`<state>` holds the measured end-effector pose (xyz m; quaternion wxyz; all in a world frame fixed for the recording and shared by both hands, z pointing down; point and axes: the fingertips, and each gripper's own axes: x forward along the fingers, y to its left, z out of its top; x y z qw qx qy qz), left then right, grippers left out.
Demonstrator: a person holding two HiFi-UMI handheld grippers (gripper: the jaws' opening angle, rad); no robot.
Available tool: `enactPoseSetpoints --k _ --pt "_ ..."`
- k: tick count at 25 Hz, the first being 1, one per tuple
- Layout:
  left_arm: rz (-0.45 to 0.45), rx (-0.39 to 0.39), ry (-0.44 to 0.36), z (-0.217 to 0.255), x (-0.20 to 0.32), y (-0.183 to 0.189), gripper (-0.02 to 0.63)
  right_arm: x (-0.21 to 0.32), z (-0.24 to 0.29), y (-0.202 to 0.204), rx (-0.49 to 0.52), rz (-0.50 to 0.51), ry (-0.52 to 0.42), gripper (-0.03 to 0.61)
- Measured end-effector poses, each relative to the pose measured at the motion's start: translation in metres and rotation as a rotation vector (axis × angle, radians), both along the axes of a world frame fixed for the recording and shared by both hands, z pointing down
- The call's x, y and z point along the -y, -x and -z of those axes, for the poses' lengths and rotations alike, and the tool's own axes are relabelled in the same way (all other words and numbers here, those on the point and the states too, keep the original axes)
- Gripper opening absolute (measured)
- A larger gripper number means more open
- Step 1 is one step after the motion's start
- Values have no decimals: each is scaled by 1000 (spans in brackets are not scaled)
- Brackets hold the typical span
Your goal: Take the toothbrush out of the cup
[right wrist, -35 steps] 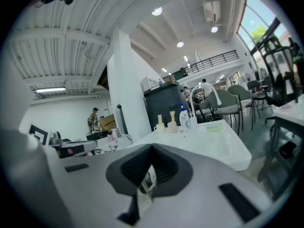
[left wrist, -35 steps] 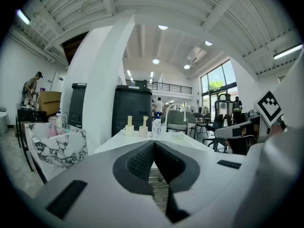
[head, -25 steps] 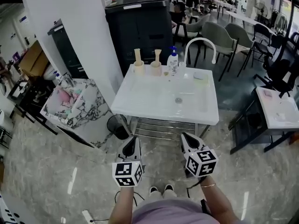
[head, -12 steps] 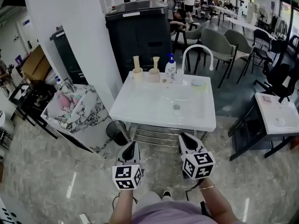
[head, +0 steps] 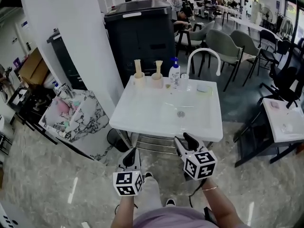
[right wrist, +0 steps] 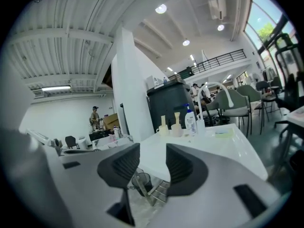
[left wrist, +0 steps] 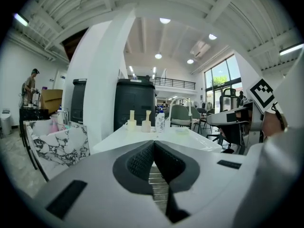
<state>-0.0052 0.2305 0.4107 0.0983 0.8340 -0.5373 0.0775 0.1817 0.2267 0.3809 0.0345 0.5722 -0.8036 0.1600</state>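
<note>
Glossy marble floor (head: 47,175), white pillar (head: 71,32), black cabinet (head: 140,37), grey chairs (head: 237,44) (far right), ceiling lights (left wrist: 165,20)

A large open office-lab hall: a freestanding washbasin (head: 142,114) on a metal frame stands on a polished floor (head: 47,175) among office chairs (head: 244,44), white desks (head: 285,122) and a cardboard box (head: 34,61).

left gripper (left wrist: 153,144) fingers together, right gripper (right wrist: 152,152) fingers opening, empty

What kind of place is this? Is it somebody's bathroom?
Probably not a bathroom: it looks like a big open workroom. The white sink with its curved faucet stands by itself in the middle, with office chairs behind it.
</note>
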Motion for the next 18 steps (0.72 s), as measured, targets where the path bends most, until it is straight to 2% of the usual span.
enactPoseSetpoints --k 6,18 --pt "-25 -11 -2 -8 79 9 1 81 -9 10 -13 -17 7 169" --pt "-99 -48 15 -11 271 48 1 290 9 43 -76 -85 -16 172"
